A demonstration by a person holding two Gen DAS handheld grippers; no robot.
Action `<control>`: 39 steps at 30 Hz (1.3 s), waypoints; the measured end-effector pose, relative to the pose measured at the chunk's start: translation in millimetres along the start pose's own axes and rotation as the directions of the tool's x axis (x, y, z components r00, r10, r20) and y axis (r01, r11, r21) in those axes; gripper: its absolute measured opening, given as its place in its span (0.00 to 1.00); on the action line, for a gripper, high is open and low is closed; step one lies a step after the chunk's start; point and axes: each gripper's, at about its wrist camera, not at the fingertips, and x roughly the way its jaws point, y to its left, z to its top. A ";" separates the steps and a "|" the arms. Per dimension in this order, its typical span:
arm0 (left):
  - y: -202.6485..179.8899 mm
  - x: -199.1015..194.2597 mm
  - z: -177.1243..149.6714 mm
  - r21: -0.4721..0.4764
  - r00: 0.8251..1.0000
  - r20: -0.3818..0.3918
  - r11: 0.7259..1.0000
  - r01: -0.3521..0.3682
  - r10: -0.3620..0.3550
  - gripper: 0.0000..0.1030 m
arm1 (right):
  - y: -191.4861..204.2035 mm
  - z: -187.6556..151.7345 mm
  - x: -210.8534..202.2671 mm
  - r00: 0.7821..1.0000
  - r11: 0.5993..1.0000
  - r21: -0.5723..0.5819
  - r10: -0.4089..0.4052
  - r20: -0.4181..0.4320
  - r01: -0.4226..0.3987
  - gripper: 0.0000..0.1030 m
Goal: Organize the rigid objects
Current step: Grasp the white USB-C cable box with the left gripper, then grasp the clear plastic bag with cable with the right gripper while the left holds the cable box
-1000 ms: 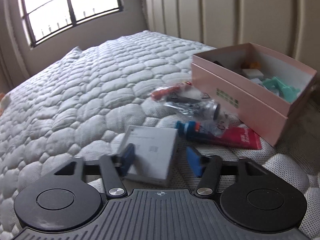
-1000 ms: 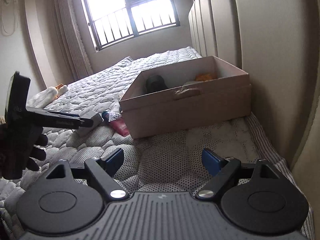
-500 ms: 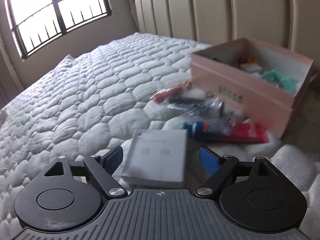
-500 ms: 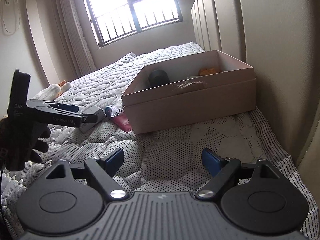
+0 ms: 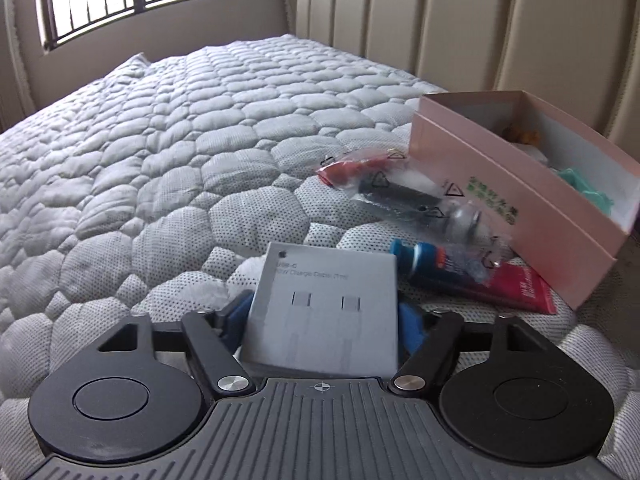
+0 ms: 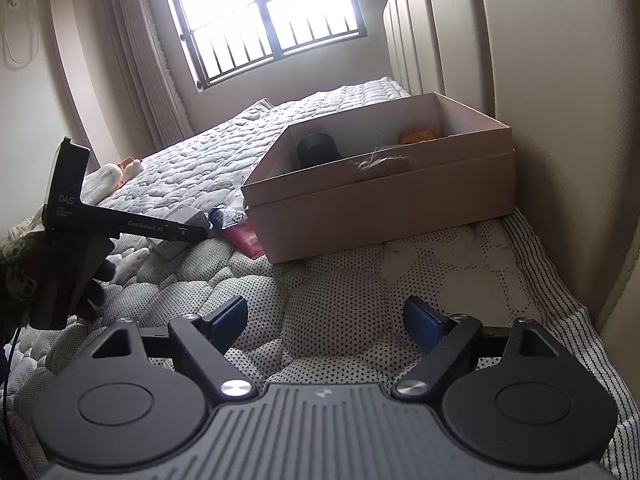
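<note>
We are straddling the small white box (image 5: 324, 304) with the left gripper (image 5: 326, 316); whether its pads are pressing, we cannot tell. We are holding the right gripper (image 6: 326, 320) released above the mattress (image 6: 340, 280).

bedroom | quilted mattress (image 5: 200, 152), padded headboard (image 5: 480, 24), barred window (image 6: 272, 20)

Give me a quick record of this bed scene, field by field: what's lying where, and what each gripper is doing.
surface: quilted mattress
container: open pink box near the headboard, several items inside
loose items: white cable box, red and blue tube, clear bag of parts, all on the mattress beside the pink box
left gripper: jaws flank the white cable box; whether they press on it is unclear
right gripper: jaws open, nothing between them, over bare mattress
</note>
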 end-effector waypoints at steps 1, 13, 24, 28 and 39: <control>-0.8 -4.6 -2.1 -0.009 1.000 -0.010 1.000 0.005 -0.005 0.72 | 0.4 0.1 0.1 1.000 1.000 -0.002 -0.002 -0.001 0.002 0.83; -23.2 -105.6 -52.7 -0.262 0.989 0.123 0.959 0.111 -0.081 0.72 | 81.8 91.1 -0.4 0.999 0.971 -0.238 -0.031 0.029 0.037 0.83; 21.7 -99.5 -66.7 -0.453 0.987 0.150 0.883 0.121 -0.059 0.72 | 178.2 199.0 204.5 0.928 0.922 -0.366 -0.242 -0.285 0.128 0.71; 23.0 -101.6 -65.7 -0.460 0.982 0.165 0.873 0.162 -0.095 0.72 | 172.9 184.6 264.2 0.873 0.897 -0.411 -0.324 -0.365 0.161 0.53; 18.4 -95.7 -64.8 -0.455 0.980 0.142 0.870 0.188 -0.138 0.72 | 155.8 192.9 311.1 0.850 0.882 -0.420 -0.381 -0.364 0.215 0.47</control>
